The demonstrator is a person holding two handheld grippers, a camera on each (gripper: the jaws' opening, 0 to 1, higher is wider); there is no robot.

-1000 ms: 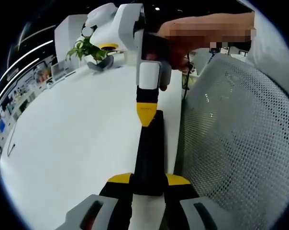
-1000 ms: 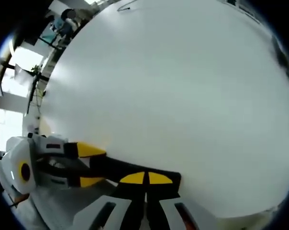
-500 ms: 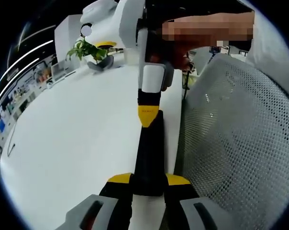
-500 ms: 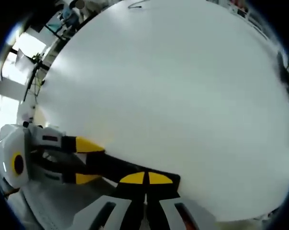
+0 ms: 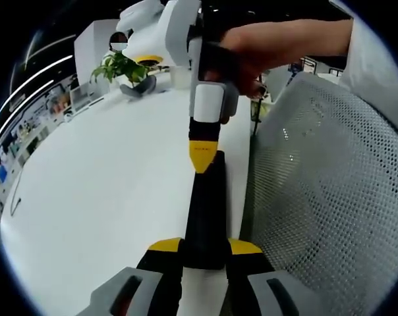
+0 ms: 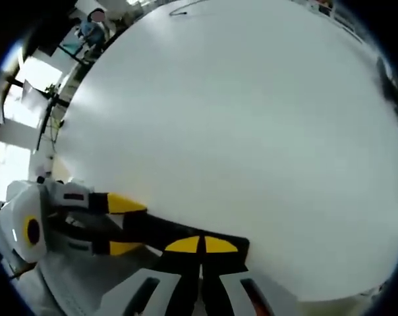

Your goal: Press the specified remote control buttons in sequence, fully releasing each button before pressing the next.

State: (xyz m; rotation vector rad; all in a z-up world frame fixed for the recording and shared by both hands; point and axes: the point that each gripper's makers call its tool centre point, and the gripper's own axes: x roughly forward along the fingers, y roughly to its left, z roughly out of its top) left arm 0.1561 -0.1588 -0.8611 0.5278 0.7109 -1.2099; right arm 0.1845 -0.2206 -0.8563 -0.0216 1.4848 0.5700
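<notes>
The remote control (image 5: 204, 210) is a long black bar lying at the edge of the white table (image 5: 100, 191), with its near end clamped between the two yellow-tipped jaws of the left gripper (image 5: 204, 249). Its body runs away from these jaws, straight up the middle of the left gripper view. On its far end the right gripper (image 5: 203, 157) comes down from above, with the jaws together so that the yellow tips form one point, and this point touches the top face of the remote.

In the right gripper view the same remote (image 6: 179, 238) lies across the bottom. The right gripper (image 6: 200, 245) has its yellow tips pressed side by side on the remote, with nothing between them. The left gripper (image 6: 123, 227) enters from the left and holds the other end of the remote between its fingers (image 6: 125, 205).

A hand (image 5: 252, 56) holds the right gripper from above. A grey mesh chair back (image 5: 324, 197) stands just beside the table edge. A green plant (image 5: 123, 66) stands at the far end of the table.
</notes>
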